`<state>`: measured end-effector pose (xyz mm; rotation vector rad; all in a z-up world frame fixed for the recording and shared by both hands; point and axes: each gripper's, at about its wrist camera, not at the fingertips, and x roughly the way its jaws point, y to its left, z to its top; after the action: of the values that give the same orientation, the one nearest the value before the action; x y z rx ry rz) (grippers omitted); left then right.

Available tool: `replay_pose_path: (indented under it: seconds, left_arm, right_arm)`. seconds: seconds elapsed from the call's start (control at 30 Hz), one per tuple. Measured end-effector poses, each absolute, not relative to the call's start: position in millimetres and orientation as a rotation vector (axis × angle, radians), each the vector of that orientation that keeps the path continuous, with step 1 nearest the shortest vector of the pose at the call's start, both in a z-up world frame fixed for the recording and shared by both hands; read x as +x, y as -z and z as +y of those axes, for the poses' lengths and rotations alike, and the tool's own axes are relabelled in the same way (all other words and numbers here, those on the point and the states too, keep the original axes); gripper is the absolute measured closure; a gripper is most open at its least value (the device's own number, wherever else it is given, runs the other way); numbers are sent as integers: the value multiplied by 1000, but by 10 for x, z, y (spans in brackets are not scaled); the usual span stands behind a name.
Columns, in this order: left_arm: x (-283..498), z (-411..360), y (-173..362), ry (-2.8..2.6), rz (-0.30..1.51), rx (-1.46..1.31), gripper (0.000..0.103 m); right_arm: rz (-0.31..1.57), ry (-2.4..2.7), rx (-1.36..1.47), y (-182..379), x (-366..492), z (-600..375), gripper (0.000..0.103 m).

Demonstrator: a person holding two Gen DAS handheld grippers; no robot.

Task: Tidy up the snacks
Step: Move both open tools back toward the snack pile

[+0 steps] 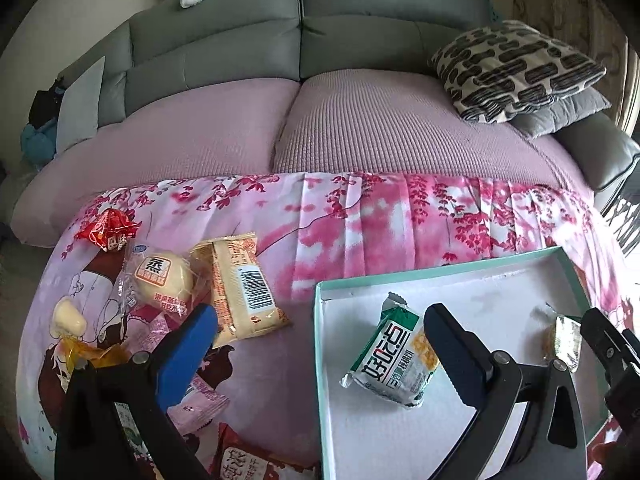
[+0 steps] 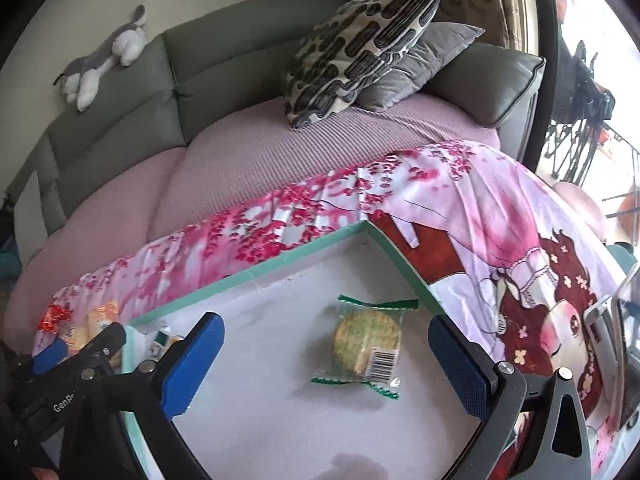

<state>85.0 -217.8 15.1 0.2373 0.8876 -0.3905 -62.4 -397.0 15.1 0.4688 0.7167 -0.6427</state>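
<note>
Your left gripper (image 1: 320, 340) is hanging with jaws spread wide and gripping nothing, straddling the near-left wall of the teal-rimmed box (image 1: 318, 344): blue pad outside over the cloth, other pad inside. The green-and-white cracker pack (image 1: 390, 354) is lying in the box just beside that inner pad, not touching it.

Your right gripper (image 2: 326, 354) is also hovering wide apart over the box (image 2: 256, 270), empty. The round cake in a clear green-edged wrapper (image 2: 366, 342) is lying on the box floor between its pads.

Left of the box on the floral cloth (image 1: 360, 216): beige barcode pack (image 1: 242, 284), steamed cake (image 1: 164, 280), red-wrapped candy (image 1: 108, 228).
</note>
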Motion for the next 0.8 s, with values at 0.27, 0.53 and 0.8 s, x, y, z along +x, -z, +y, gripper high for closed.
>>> replay_pose_path:
  seconds: [0.27,0.53,0.8]
  left_arm:
    - [856,-1792,-264,337,852,187,0]
    - [861,-1171,-420,221,800,112,0]
    - [807,-424,-497,56,795,97,0]
  right_arm:
    - [708,604,453,-230,-608,-3808,0]
    - [708,507,400,-301,-464,-3402,0]
    - [757,364,381,-235,-229,-2927,0]
